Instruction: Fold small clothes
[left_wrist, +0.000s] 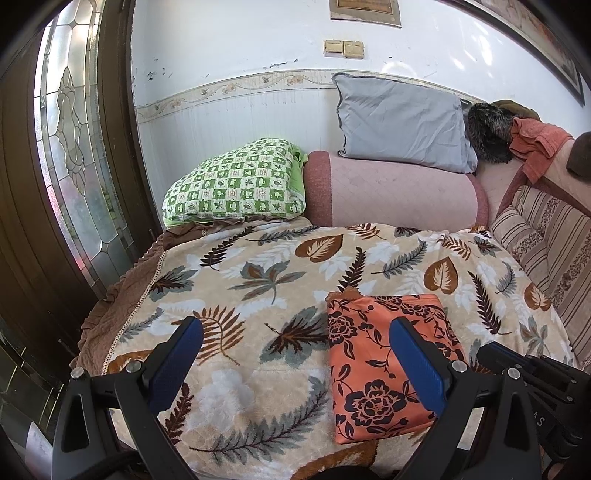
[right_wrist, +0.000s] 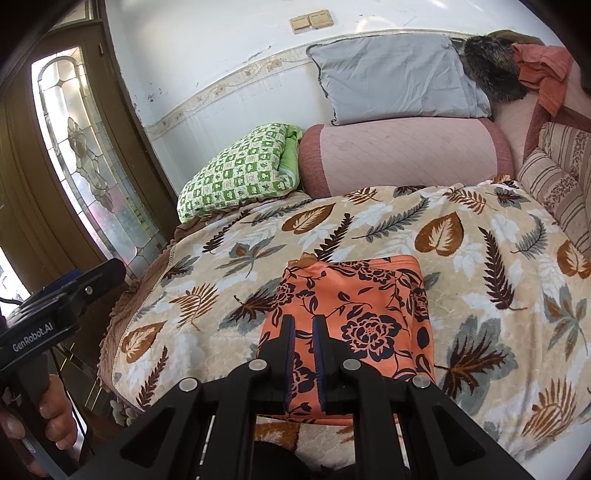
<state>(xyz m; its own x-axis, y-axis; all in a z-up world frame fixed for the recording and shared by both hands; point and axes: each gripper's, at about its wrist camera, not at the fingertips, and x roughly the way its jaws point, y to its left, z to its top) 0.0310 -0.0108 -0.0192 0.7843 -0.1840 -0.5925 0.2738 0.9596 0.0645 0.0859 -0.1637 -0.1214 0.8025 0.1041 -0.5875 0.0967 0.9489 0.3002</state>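
The orange flowered garment (right_wrist: 351, 325) lies on the leaf-patterned blanket (left_wrist: 258, 280) covering the bed, near its front edge, already reduced to a neat rectangle with square corners. A small brownish tab shows at its far left corner (label or trim, cannot tell which).

The left tool (left_wrist: 295, 358) stands wide, with nothing between its blue pads (left_wrist: 417, 365); one pad hangs over the garment's left half, the other over bare blanket. The right tool (right_wrist: 303, 354) is drawn narrow, nearly closed, hovering over the garment's near edge. No cloth appears pinched between its fingers.

Judgement: folding of this piece looks finished or one fold short. To do the remaining step well, check that the edges line up, press the top layer flat with a closed tool rather than dragging it, and keep the wide tool clear of the plush blanket so the pile is not caught. Any last fold should take both near corners together.
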